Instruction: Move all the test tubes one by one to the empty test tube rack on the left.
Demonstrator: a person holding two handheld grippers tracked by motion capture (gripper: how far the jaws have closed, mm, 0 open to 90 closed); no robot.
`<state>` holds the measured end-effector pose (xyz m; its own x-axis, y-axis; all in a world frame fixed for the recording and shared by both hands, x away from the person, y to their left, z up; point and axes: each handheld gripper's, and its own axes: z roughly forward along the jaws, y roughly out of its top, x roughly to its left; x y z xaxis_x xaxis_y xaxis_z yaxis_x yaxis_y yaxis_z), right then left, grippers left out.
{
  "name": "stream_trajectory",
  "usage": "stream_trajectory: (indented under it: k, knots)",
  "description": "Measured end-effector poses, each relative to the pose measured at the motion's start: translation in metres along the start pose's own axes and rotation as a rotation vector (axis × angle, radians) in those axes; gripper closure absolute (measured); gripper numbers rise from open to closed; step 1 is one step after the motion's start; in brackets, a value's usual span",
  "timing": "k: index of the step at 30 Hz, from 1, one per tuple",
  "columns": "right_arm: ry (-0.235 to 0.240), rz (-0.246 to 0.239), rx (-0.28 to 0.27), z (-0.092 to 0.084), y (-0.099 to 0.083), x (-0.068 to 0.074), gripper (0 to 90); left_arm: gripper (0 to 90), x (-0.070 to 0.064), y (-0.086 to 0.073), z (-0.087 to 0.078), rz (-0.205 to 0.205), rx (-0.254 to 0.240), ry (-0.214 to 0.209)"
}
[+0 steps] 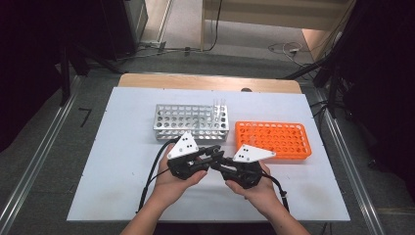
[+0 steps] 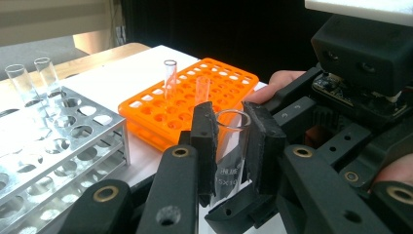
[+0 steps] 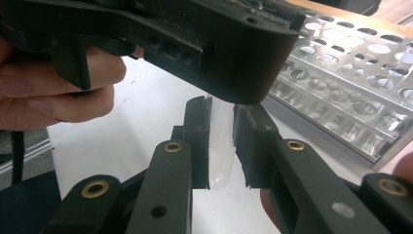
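Glass tube (image 2: 232,156) sits between both grippers at the near centre of the white table (image 1: 122,186). Left gripper (image 2: 233,141) clamps the tube near its open rim; right gripper (image 3: 221,146) has its jaws on either side of the rounded bottom, and whether they press it cannot be told. Steel rack (image 1: 192,122) stands just beyond the left gripper, holding two tubes (image 1: 219,108) at its far right corner. Orange rack (image 1: 273,140) lies to its right with two more tubes (image 2: 170,78).
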<state>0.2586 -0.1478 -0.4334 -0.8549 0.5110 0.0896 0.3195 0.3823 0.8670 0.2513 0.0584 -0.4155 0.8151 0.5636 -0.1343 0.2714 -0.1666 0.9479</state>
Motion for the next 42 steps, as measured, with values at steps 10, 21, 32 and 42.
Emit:
stream_trajectory:
  k: [10, 21, 32, 42]
  knots:
    - [0.012, 0.013, -0.017, -0.009, -0.009, -0.009, 47.0, 76.2, 0.008, 0.002, -0.002, -0.039, -0.022, 0.002]
    - [-0.019, 0.017, -0.026, -0.039, -0.022, -0.024, 8.7, 76.1, 0.022, 0.010, -0.002, -0.055, -0.031, 0.030]
    - [-0.070, 0.023, -0.035, -0.071, -0.044, -0.036, 6.0, 76.2, 0.042, 0.016, 0.002, -0.073, -0.038, 0.058]
    - [-0.105, 0.035, -0.031, -0.089, -0.059, -0.042, 6.0, 76.2, 0.061, 0.024, 0.006, -0.088, -0.046, 0.093]
